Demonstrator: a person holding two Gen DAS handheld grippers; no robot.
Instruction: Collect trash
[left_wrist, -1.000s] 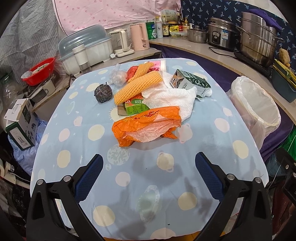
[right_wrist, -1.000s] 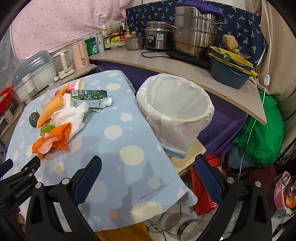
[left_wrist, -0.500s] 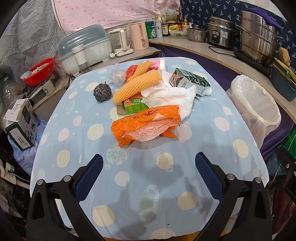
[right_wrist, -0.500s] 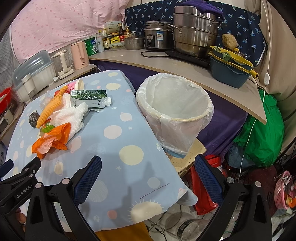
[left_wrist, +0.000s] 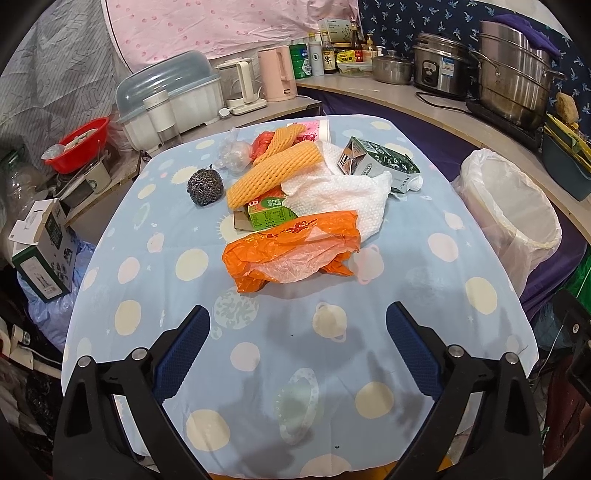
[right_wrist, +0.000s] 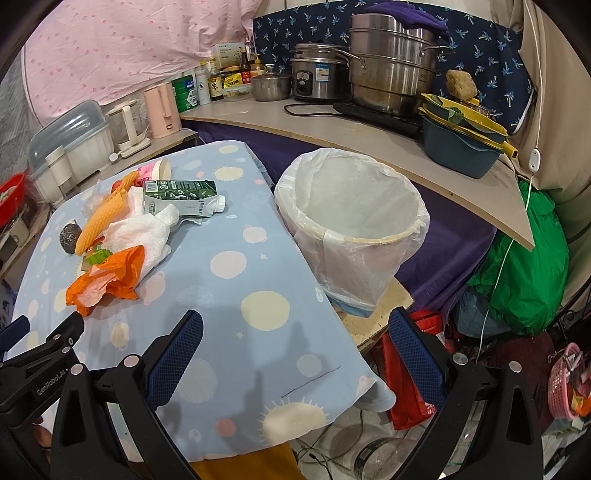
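Note:
A heap of trash lies mid-table: an orange plastic bag, a green juice box, white foam wrap, yellow foam nets, a green milk carton, a clear bag and a steel scourer. A bin lined with a white bag stands right of the table; it also shows in the right wrist view. My left gripper is open and empty above the near table. My right gripper is open and empty over the table's right edge.
The table wears a blue dotted cloth. A counter with pots runs behind the bin. A dish rack, kettles and a red bowl stand at the back left. A box sits left, off the table.
Both views have shifted only slightly; the trash heap sits a touch higher in the left wrist view. Both grippers stay open.

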